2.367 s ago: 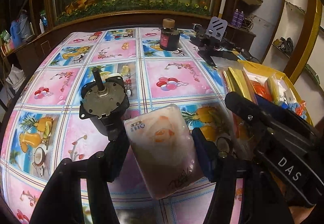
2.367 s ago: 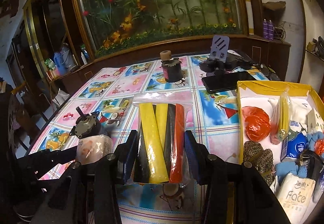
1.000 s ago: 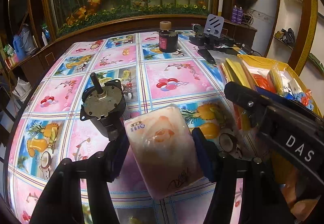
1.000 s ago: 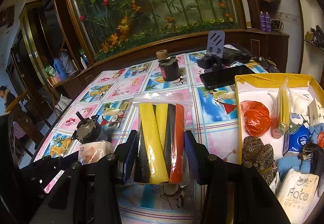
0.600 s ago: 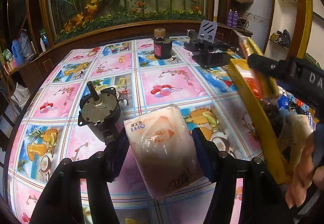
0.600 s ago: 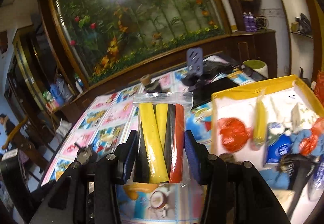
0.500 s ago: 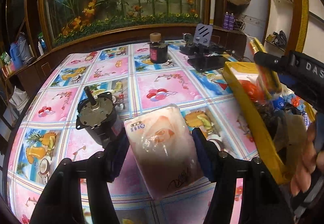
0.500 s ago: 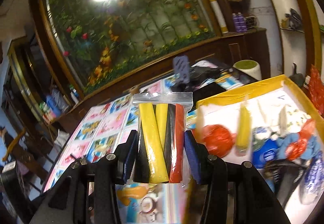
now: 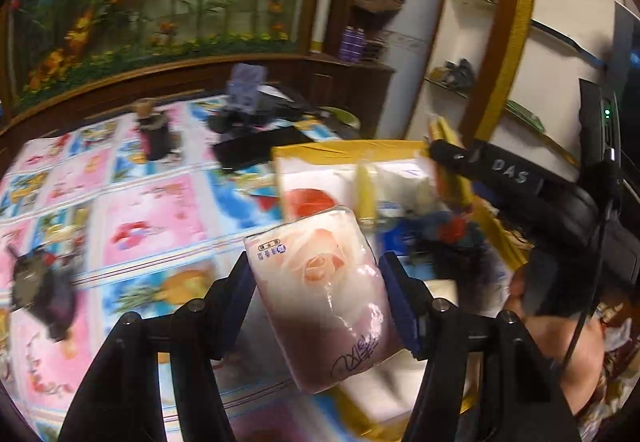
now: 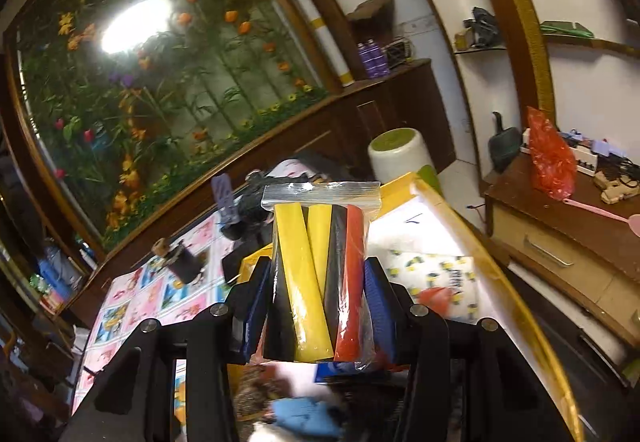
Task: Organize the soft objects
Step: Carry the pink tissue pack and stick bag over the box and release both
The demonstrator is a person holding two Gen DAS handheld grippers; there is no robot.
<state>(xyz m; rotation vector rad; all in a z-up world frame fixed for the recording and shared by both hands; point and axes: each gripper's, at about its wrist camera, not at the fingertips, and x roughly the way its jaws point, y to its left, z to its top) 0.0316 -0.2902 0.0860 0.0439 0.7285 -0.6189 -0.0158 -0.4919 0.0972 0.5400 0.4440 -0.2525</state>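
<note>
My left gripper [image 9: 316, 282] is shut on a pink tissue pack with a rose print [image 9: 324, 294], held in the air at the near left side of the yellow box [image 9: 344, 150]. My right gripper [image 10: 316, 302] is shut on a clear zip bag of yellow, black and red tubes [image 10: 318, 274], held above the box [image 10: 472, 238]. The right gripper also shows in the left wrist view [image 9: 440, 150], over the box's far right. The box holds several soft items: a red one [image 9: 308, 202], a yellow pack [image 9: 366, 194], blue cloth [image 10: 304, 416] and a printed tissue pack [image 10: 440, 270].
The table has a colourful fruit-print cloth [image 9: 152, 210]. A grey motor [image 9: 38, 282] lies at the left. A dark bottle [image 9: 154, 134], a phone [image 9: 256, 148] and a phone stand [image 9: 246, 90] sit at the back. A wooden cabinet [image 10: 560, 242] stands to the right of the box.
Both grippers have swung right from the table to the yellow box, each still holding its item. The right gripper now tilts over the box. The motor has slid to the left edge of the left wrist view.
</note>
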